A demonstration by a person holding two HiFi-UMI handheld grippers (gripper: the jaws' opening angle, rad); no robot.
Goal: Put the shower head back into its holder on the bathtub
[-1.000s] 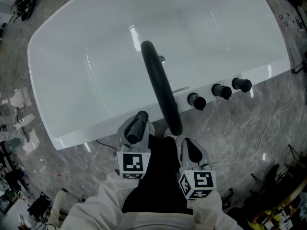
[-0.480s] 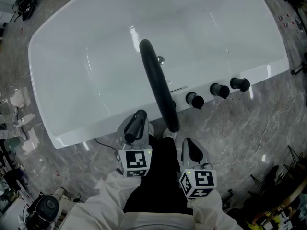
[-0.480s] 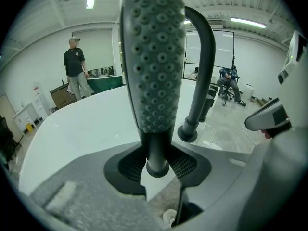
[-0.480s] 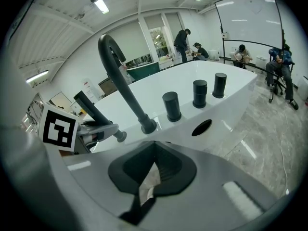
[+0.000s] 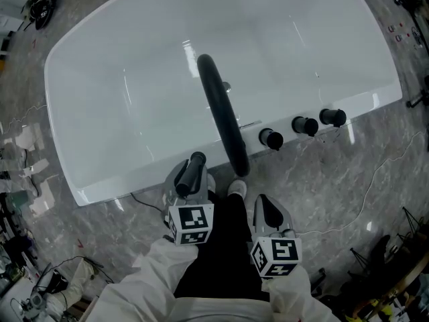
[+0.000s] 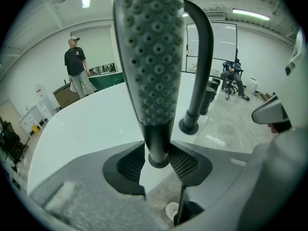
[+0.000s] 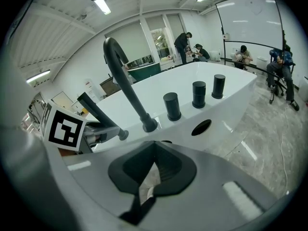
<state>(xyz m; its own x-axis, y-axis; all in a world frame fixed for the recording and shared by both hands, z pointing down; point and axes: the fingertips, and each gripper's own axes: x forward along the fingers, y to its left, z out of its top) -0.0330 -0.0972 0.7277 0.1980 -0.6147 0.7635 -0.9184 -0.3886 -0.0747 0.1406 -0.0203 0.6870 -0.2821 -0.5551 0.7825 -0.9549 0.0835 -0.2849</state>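
At the tub's near side, the left gripper [image 6: 156,161] clamps the shower head [image 6: 151,57] by its handle, upright, just outside the bathtub [image 5: 134,99]. The rim hole [image 7: 201,127], likely its holder, stands empty near the faucet [image 7: 126,81], so seating is not yet done. The right gripper [image 7: 147,179] is closed on nothing.

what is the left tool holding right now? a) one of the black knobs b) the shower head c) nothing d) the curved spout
b: in the left gripper view the left tool has its jaws closed on the handle of the shower head, whose nozzle face rises straight up from between them.
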